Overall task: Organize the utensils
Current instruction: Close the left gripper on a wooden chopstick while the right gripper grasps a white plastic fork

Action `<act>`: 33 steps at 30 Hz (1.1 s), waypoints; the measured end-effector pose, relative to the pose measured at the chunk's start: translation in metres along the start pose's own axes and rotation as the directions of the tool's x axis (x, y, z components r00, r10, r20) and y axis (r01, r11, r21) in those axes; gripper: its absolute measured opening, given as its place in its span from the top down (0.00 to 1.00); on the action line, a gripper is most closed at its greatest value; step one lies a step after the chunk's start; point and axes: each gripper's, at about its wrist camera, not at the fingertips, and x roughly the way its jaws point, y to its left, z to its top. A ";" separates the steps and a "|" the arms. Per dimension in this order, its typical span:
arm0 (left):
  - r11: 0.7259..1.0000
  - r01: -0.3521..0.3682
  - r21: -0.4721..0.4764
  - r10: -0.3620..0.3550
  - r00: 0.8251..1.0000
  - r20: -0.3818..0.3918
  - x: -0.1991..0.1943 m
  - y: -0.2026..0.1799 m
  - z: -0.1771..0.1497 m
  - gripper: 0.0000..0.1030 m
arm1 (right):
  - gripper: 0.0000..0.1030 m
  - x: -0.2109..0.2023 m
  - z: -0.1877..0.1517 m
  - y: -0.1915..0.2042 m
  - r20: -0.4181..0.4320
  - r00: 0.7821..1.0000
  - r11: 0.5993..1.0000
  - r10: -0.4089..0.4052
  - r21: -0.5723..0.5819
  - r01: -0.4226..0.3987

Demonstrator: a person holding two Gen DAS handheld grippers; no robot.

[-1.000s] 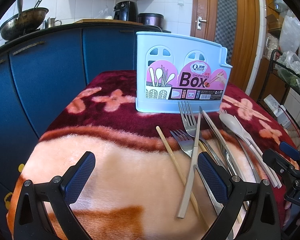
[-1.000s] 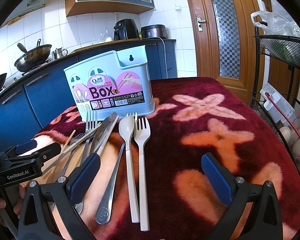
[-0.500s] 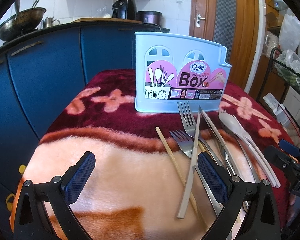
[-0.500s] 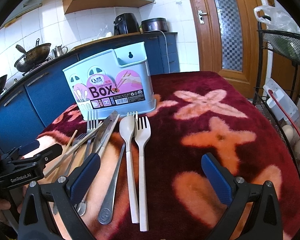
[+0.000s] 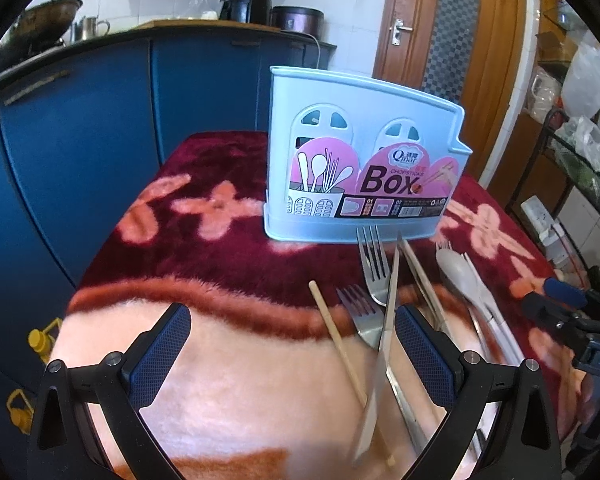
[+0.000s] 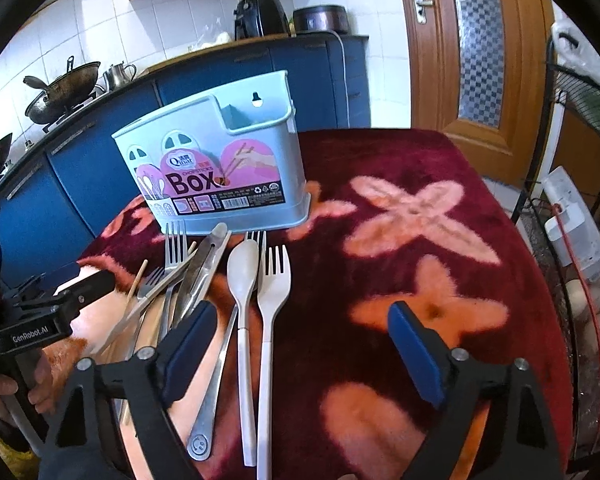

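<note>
A light blue utensil box point(image 5: 364, 160) point(image 6: 220, 168) stands upright on the red flowered blanket point(image 5: 204, 272). In front of it lies a heap of utensils: metal forks point(image 5: 374, 268), a wooden chopstick point(image 5: 340, 344), a metal knife point(image 6: 208, 256), a cream spoon point(image 6: 242, 268) and a cream fork point(image 6: 274, 280). My left gripper point(image 5: 292, 344) hovers open over the blanket, its right finger beside the forks. On my right gripper point(image 6: 300, 336) the jaws are closing. The cream spoon and fork handles lie below and between them, untouched.
Blue kitchen cabinets point(image 5: 80, 140) with a wok point(image 6: 64, 88) on top run behind the table. A wooden door point(image 6: 472, 52) is at the back right. A wire rack point(image 6: 580, 128) with eggs and a white power strip point(image 6: 572, 220) stands by the table's right edge.
The right gripper's fingers have come closer together. Both grippers have drawn back and up a little from the utensils. The box and the utensils lie as before.
</note>
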 end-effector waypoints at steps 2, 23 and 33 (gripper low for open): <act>1.000 0.014 -0.005 -0.014 1.000 -0.011 0.003 0.001 0.001 0.05 | 0.20 0.004 0.002 0.000 -0.008 1.000 1.000 -0.003 -0.004 0.003; 1.000 0.007 0.007 -0.005 0.975 -0.223 0.047 0.003 0.012 0.28 | 0.48 0.053 0.017 0.005 -0.182 0.983 0.992 0.019 -0.117 -0.041; 0.999 -0.053 0.014 0.054 0.974 -0.221 0.047 -0.002 0.012 0.47 | 0.72 0.056 0.022 0.003 -0.183 0.980 0.988 0.081 -0.116 -0.103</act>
